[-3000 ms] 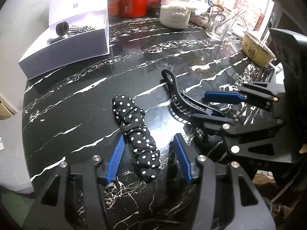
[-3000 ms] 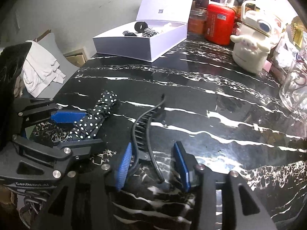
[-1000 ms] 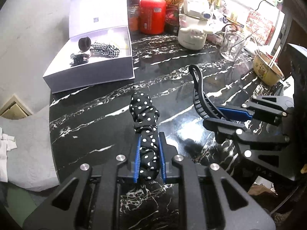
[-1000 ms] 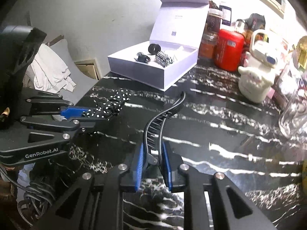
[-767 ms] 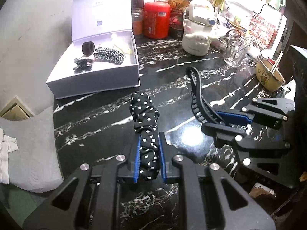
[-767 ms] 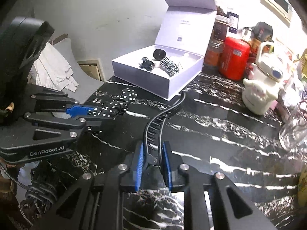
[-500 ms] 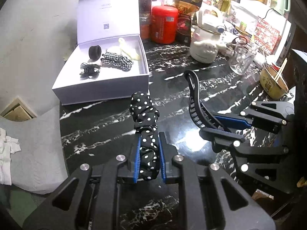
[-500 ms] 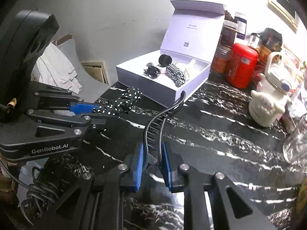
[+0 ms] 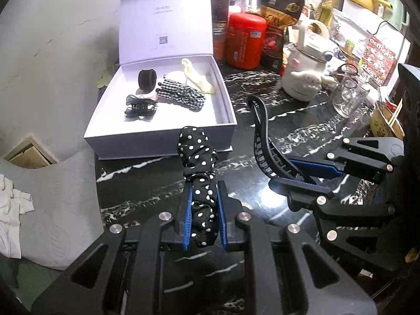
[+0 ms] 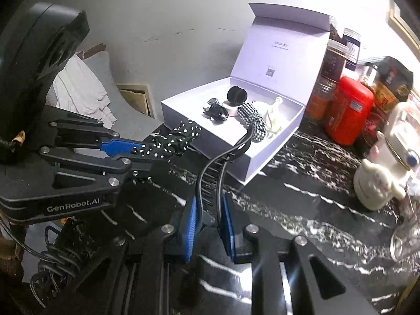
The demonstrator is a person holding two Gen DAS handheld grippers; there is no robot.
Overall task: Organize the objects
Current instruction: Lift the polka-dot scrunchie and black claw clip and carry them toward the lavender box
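My left gripper [image 9: 203, 191] is shut on a black polka-dot scrunchie [image 9: 198, 155] and holds it above the black marble table, just short of the open white box [image 9: 147, 136]. My right gripper [image 10: 210, 207] is shut on a long black hair clip [image 10: 210, 173], also lifted, with its tip near the box's front wall. The clip also shows in the left wrist view [image 9: 262, 141], the scrunchie in the right wrist view [image 10: 176, 137]. The box [image 10: 265, 155] holds a black band, a black bow clip, a checked scrunchie and a cream clip.
Behind the box stand a red canister [image 9: 245, 40], jars and a white character kettle [image 9: 305, 78]. A glass cup [image 9: 349, 97] and a bowl [image 9: 386, 126] sit at the right. A grey chair with white cloth [image 9: 15, 207] is left of the table [image 9: 147, 183].
Both grippers closed on their items three seconds ago, lifted them off the table and carried them toward the white box, which now looks nearer and larger.
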